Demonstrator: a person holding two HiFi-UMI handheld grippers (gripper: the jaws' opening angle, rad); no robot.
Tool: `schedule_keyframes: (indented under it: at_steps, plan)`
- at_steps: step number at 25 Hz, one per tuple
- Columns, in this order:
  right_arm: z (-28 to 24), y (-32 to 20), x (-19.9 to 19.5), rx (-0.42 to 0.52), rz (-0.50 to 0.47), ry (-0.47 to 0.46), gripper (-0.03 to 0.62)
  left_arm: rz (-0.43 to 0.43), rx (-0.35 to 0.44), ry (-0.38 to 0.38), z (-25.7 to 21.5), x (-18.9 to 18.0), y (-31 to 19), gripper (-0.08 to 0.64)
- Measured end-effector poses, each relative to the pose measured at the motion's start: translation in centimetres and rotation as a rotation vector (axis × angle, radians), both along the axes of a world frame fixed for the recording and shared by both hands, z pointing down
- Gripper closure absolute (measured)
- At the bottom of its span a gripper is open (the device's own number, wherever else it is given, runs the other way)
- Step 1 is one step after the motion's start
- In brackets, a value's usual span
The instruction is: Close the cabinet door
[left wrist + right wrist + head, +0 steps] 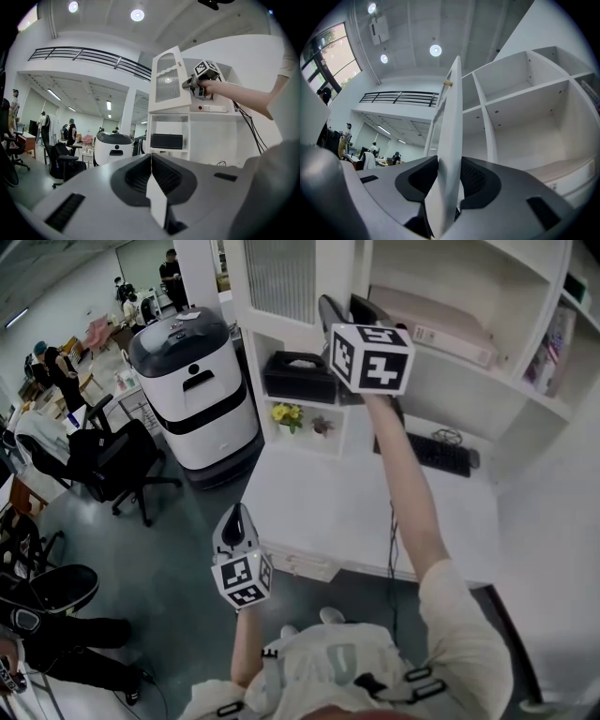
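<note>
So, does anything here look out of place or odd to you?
Only the door: it stands swung open, its edge between the jaws of the right gripper, exposing empty shelves. Nothing looks spilled, broken or askew.

The cabinet door (279, 279) is a tall white panel with an arched window of ribbed, frosted glass (167, 78) in its upper part. It stands open, swung well out from the white upper cabinet (520, 108) and hanging upright on its hinges. From the head view it lies at about 12 o'clock, high above the tabletop. Seen edge-on, its free edge (451, 140) sits between the jaws of the right tool (449, 185), with the pads close against both faces.
</note>
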State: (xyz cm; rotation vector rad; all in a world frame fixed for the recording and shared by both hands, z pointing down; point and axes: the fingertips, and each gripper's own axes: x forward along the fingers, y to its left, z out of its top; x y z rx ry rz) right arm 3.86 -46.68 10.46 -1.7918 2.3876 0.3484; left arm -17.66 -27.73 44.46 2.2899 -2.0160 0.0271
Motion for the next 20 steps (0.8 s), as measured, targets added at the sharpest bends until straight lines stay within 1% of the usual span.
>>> schedule_keyframes:
  at_steps: [11,15,20]
  plan:
    - [0.0,-0.5,1.4,0.048,0.091,0.028,0.449,-0.008,-0.007,0.005,0.4,0.2,-0.9,0.554]
    - [-0.2,-0.6,1.7,0.075,0.141,0.071,0.451,-0.01,-0.011,0.005,0.4,0.4,-1.2,0.554]
    - [-0.2,-0.5,1.7,0.074,0.155,0.07,0.453,-0.011,-0.016,0.002,0.5,0.5,-1.3,0.554]
